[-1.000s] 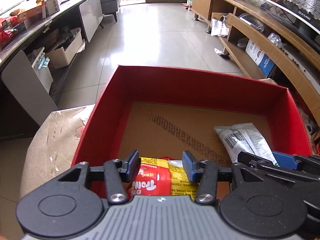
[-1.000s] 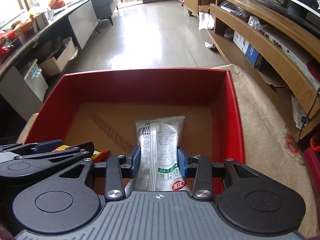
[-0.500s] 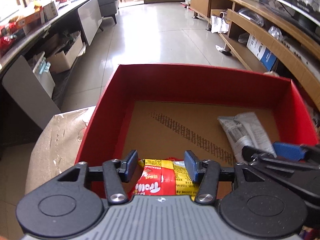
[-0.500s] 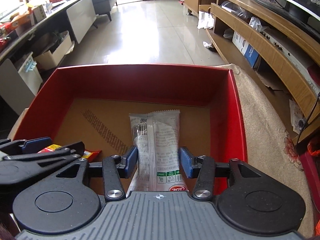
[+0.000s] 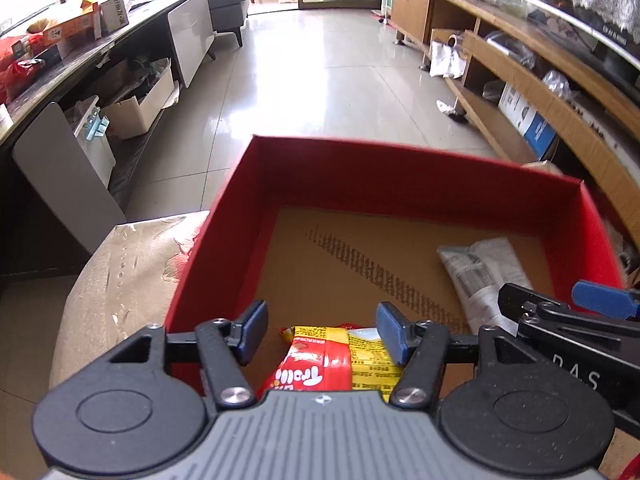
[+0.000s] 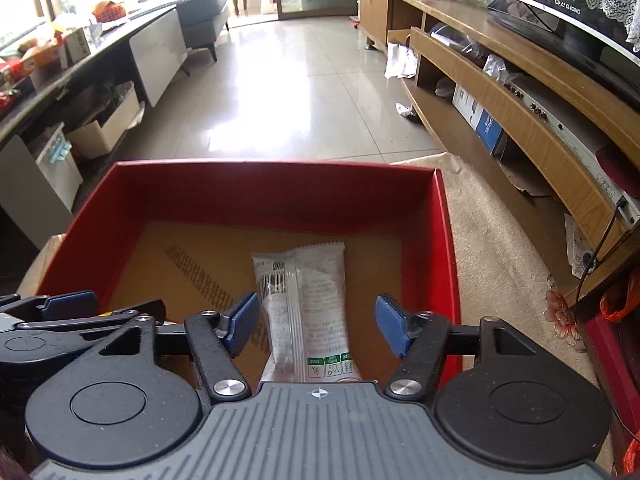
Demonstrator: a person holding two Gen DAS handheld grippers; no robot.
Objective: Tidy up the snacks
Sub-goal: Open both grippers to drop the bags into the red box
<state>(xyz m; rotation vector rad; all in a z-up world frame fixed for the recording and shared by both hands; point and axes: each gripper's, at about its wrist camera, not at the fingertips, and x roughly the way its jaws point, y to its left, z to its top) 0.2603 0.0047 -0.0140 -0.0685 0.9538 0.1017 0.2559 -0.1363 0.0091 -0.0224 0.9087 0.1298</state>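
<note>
A red box (image 5: 400,168) (image 6: 276,184) with a brown cardboard floor stands on a cloth-covered table. In the left wrist view a red and yellow snack packet (image 5: 332,360) lies at the box's near edge, between the opening jaws of my left gripper (image 5: 322,330), whose pads stand clear of it. In the right wrist view a silver-white snack packet (image 6: 306,304) lies flat on the box floor between the opening jaws of my right gripper (image 6: 316,326), untouched by either pad. The silver-white packet (image 5: 480,276) and right gripper also show at the left view's right side.
The beige patterned tablecloth (image 5: 120,280) (image 6: 496,248) surrounds the box. Beyond lies a tiled floor (image 5: 320,80), with a long wooden shelf unit (image 6: 500,80) on the right and a dark counter with boxes (image 5: 60,40) on the left.
Both grippers have spread their jaws and let go of their packets. The red and yellow packet and the silver-white packet now rest in the box.
</note>
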